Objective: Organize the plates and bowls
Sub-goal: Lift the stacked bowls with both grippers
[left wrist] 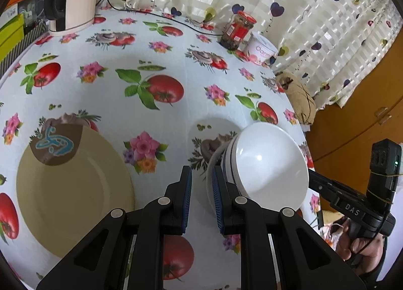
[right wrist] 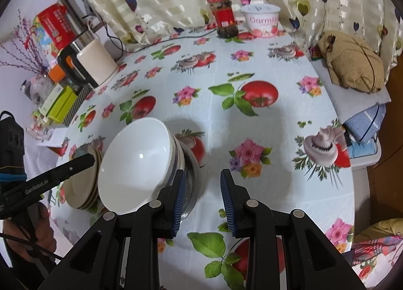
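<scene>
A stack of nested white bowls stands between my two grippers, its lowest and widest bowl greyish. A tan plate with a brown and blue patch tops a plate stack beside the bowls. My left gripper is almost closed and grips nothing. The lowest bowl's rim lies against its right pad, and cloth shows through the narrow gap. My right gripper is open. That same rim sits just inside its left pad, and the right pad is clear of it. One finger of the left gripper reaches the bowls' far side.
The round table has a fruit-and-flower cloth. At its back stand a kettle, a red-lidded jar, a tub and a black cable. Boxes crowd the left edge. A tan bag lies off the table to the right.
</scene>
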Tool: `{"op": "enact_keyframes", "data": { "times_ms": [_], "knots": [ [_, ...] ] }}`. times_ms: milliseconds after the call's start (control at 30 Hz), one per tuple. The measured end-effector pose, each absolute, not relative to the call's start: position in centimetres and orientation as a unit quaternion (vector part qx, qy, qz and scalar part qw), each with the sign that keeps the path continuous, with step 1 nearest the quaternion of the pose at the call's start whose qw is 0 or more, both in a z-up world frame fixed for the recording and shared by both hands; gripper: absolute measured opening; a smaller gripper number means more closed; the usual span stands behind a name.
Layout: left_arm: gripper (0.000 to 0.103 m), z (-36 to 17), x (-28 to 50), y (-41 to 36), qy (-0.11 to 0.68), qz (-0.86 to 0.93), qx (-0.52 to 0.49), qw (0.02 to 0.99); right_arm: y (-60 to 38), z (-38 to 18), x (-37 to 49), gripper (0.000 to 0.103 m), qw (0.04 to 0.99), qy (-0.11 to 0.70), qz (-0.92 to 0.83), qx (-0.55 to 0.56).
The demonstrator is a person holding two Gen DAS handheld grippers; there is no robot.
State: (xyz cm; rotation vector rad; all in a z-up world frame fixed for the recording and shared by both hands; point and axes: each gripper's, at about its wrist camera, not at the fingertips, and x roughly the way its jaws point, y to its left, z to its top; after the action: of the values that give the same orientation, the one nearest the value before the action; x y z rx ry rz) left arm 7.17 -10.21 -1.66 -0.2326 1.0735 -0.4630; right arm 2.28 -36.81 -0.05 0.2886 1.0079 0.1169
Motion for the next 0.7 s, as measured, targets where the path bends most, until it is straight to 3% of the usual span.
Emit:
{"op": "enact_keyframes", "data": {
  "times_ms": [700],
  "knots": [
    [0.019, -4.3, 6.3, -11.4, 0.544, -0.254, -0.118, 0.790, -35.6, -3.4, 2.5, 0.022, 0.838, 0.518, 0.082, 0.151]
  ]
}}
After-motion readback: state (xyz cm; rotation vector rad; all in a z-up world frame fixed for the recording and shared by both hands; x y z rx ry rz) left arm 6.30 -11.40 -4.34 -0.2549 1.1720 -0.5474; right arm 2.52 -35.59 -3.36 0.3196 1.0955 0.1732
